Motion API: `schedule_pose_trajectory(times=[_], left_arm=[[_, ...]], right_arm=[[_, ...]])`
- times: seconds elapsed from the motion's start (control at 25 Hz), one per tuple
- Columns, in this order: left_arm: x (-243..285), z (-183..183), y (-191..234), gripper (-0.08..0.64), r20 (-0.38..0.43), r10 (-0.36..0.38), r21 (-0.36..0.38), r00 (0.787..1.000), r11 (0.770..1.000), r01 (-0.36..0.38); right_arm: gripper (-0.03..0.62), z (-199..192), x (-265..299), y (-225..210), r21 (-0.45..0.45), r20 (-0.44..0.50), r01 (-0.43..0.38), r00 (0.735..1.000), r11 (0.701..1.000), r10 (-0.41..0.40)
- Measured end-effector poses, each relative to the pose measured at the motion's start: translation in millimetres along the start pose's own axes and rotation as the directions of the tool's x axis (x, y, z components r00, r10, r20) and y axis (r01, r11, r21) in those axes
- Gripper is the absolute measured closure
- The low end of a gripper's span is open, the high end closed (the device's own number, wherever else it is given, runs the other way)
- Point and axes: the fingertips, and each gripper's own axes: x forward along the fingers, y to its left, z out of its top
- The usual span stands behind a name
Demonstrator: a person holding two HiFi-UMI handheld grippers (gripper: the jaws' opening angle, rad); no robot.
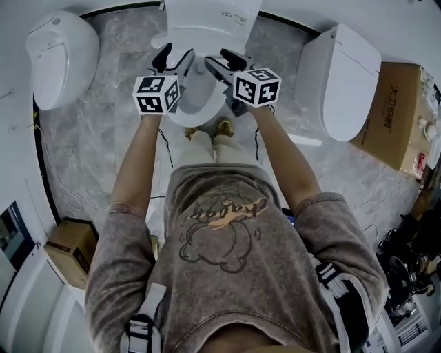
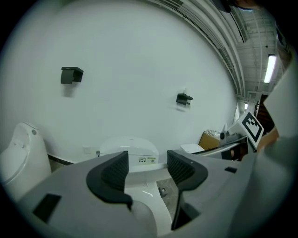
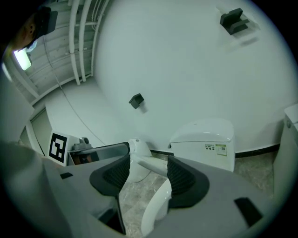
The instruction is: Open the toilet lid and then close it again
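Note:
The white toilet (image 1: 198, 103) stands at the top middle of the head view, with its labelled back unit (image 1: 210, 17) behind. Both grippers hover over its front part. My left gripper (image 1: 172, 58) is open; between its jaws in the left gripper view (image 2: 148, 169) I see the toilet's white top (image 2: 139, 190) and the back unit (image 2: 128, 148), with nothing gripped. My right gripper (image 1: 224, 63) is open too. A thin white edge of the toilet's lid or seat (image 3: 156, 204) runs between its jaws (image 3: 145, 172). Contact cannot be told.
Another white toilet (image 1: 62, 58) stands at the left and a third (image 1: 348, 79) at the right. Cardboard boxes sit at the far right (image 1: 393, 114) and lower left (image 1: 69, 245). The person's feet (image 1: 224, 128) are close to the bowl's front on the grey marble floor (image 1: 103, 158).

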Motion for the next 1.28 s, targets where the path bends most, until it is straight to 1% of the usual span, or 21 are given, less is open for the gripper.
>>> schedule_pose_trajectory(times=[0.12, 0.28, 0.4, 0.48, 0.6, 0.68, 0.8, 0.96, 1.08, 1.28], left_arm=[[-16.5, -16.9, 0.9, 0.298, -0.013, 0.015, -0.007, 1.0, 1.0, -0.016], [-35.0, -47.4, -4.4, 0.301, -0.05, 0.014, -0.026, 0.999, 1.0, -0.015], [-48.7, -85.4, -8.3, 0.301, -0.117, 0.0, -0.074, 0.993, 0.997, -0.009], [-57.3, -119.3, -11.9, 0.299, -0.179, -0.009, -0.105, 0.984, 0.994, -0.01], [-72.8, -168.6, -16.1, 0.299, -0.268, -0.026, -0.119, 0.963, 0.993, -0.006], [-78.7, -195.5, -17.8, 0.299, -0.311, -0.039, -0.123, 0.949, 0.992, 0.0], [-80.8, -225.4, -16.0, 0.299, -0.346, -0.04, -0.119, 0.937, 0.993, -0.002], [-82.1, -260.4, -14.1, 0.299, -0.381, -0.04, -0.112, 0.924, 0.994, -0.003], [-80.9, -287.4, -14.4, 0.301, -0.407, -0.051, -0.134, 0.912, 0.991, -0.005], [-77.4, -334.1, -7.7, 0.301, -0.454, -0.062, -0.203, 0.889, 0.979, -0.035]], right_arm=[[0.325, -21.0, -0.7, 10.4, -0.013, -0.029, 0.021, 0.999, 1.0, -0.021], [0.325, -53.1, -6.3, 18.3, 0.012, -0.075, 0.04, 0.996, 0.999, -0.039], [0.325, -92.0, -7.1, 26.5, 0.034, -0.148, 0.051, 0.988, 0.998, -0.045], [0.325, -126.0, -7.6, 32.0, 0.039, -0.211, 0.06, 0.976, 0.997, -0.05], [0.325, -174.5, -8.0, 37.5, 0.036, -0.285, 0.084, 0.956, 0.996, -0.07], [0.325, -200.0, -7.1, 37.2, 0.043, -0.318, 0.106, 0.944, 0.993, -0.087], [0.327, -228.9, -2.4, 34.2, 0.034, -0.353, 0.133, 0.929, 0.991, -0.113], [0.35, -261.9, 2.9, 25.8, 0.03, -0.389, 0.158, 0.912, 0.987, -0.134], [0.354, -286.9, 5.9, 17.7, 0.032, -0.425, 0.163, 0.895, 0.986, -0.134], [0.354, -330.4, 16.2, 5.8, 0.044, -0.488, 0.178, 0.862, 0.983, -0.134]])
